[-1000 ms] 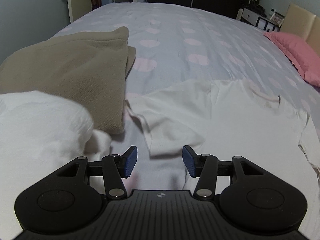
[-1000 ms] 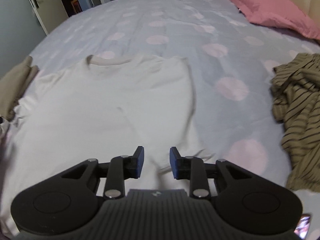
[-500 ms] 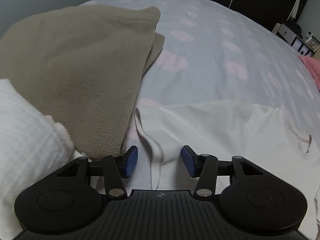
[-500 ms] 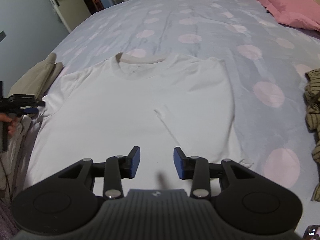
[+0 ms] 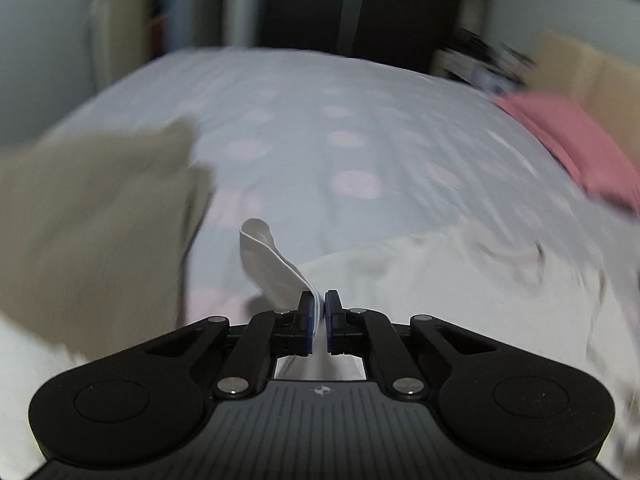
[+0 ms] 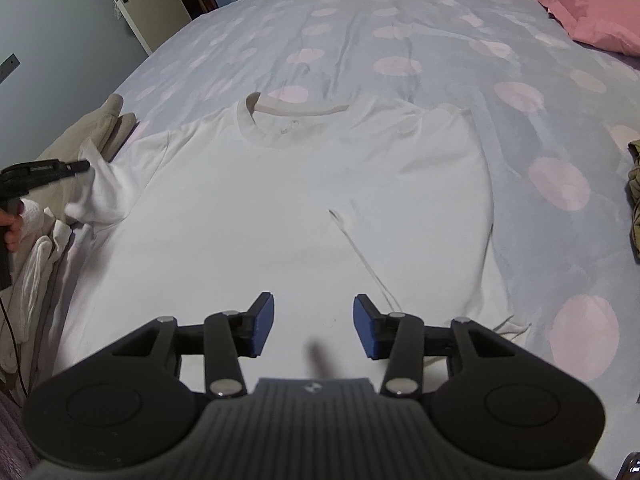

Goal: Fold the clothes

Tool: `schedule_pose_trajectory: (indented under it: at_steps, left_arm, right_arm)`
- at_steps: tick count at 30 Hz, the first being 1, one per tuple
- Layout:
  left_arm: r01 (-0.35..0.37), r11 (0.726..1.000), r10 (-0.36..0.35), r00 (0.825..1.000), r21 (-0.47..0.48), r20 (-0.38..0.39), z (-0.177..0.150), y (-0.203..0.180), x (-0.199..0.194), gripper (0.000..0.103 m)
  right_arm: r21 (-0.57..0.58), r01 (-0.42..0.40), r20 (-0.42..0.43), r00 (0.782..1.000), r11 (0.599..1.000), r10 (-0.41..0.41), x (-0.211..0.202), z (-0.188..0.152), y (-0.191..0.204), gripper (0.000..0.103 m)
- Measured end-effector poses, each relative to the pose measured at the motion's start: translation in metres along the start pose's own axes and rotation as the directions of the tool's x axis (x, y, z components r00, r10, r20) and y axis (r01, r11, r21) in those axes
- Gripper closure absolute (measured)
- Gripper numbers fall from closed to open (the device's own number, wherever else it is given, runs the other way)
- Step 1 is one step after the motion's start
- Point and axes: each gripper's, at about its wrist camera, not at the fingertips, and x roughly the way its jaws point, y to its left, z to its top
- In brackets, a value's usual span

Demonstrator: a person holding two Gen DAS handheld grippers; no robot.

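A white T-shirt (image 6: 288,200) lies flat on the bed, collar away from me, its right sleeve folded in over the chest. In the left wrist view my left gripper (image 5: 319,316) is shut on the hem of the shirt's left sleeve (image 5: 272,264), which stands up in a loop off the bed. The right wrist view shows that left gripper (image 6: 80,167) at the far left edge, lifting the sleeve (image 6: 100,192). My right gripper (image 6: 314,328) hovers over the shirt's lower part, jaws opening, with nothing between the blue pads.
A folded beige garment (image 5: 92,216) and white towels (image 6: 36,264) lie left of the shirt. A pink pillow (image 6: 580,4) sits at the bed's far right, and a striped olive garment (image 6: 634,208) at the right edge. The dotted bedsheet (image 6: 400,40) stretches beyond the collar.
My left gripper closed on the sleeve hem and lifted it off the bed. My right gripper's jaws spread wider and drifted back over the shirt's lower part.
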Motion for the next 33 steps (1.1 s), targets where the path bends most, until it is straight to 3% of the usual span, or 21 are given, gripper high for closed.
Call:
schedule_pose_trajectory:
  at_steps: [5, 8, 12, 14, 16, 18, 19, 21, 29, 33]
  left_arm:
    - [0.101, 0.963, -0.102, 0.995, 0.250, -0.007, -0.005, -0.045, -0.013, 0.099]
    - [0.163, 0.924, -0.163, 0.986, 0.347, -0.029, -0.014, -0.067, -0.015, 0.099]
    - [0.206, 0.886, -0.179, 0.978, 0.415, -0.102, -0.027, -0.087, -0.003, 0.099]
    - [0.170, 0.890, -0.143, 0.985, 0.422, -0.095, -0.029, -0.089, 0.000, 0.098]
    - [0.122, 0.901, -0.100, 0.992, 0.417, -0.072, -0.030, -0.087, 0.001, 0.087]
    - [0.051, 0.917, -0.044, 0.999, 0.396, -0.026, -0.026, -0.078, 0.004, 0.063]
    - [0.022, 0.922, -0.020, 1.000, 0.388, -0.008, -0.025, -0.073, 0.005, 0.061]
    - [-0.018, 0.927, 0.015, 1.000, 0.374, 0.009, -0.023, -0.064, 0.009, 0.060]
    - [-0.070, 0.944, 0.088, 0.995, 0.322, -0.041, -0.008, -0.050, 0.053, 0.056]
    - [-0.085, 0.958, 0.111, 0.991, 0.274, -0.080, -0.009, -0.041, 0.068, 0.060]
  right_arm:
    - [0.010, 0.001, -0.010, 1.000, 1.000, -0.001, 0.002, -0.001, 0.001, 0.055]
    - [0.000, -0.005, -0.010, 1.000, 1.000, 0.005, 0.002, 0.000, 0.005, 0.054]
    - [-0.015, -0.015, -0.018, 1.000, 1.000, 0.015, 0.006, 0.001, 0.013, 0.054]
    - [-0.021, -0.022, -0.021, 1.000, 1.000, 0.022, 0.007, 0.002, 0.018, 0.054]
    - [-0.030, -0.031, -0.019, 0.999, 0.999, 0.030, 0.007, 0.002, 0.023, 0.053]
    - [-0.040, -0.036, -0.019, 0.999, 0.999, 0.035, 0.008, 0.002, 0.026, 0.050]
    - [-0.042, -0.036, -0.023, 0.999, 0.998, 0.035, 0.010, 0.002, 0.027, 0.049]
    - [-0.041, -0.035, -0.035, 0.999, 0.999, 0.034, 0.013, 0.001, 0.028, 0.049]
    - [-0.033, -0.025, -0.052, 0.998, 0.999, 0.023, 0.020, 0.005, 0.025, 0.047]
    - [-0.076, 0.030, -0.054, 0.998, 0.997, -0.034, 0.027, 0.009, 0.029, 0.042]
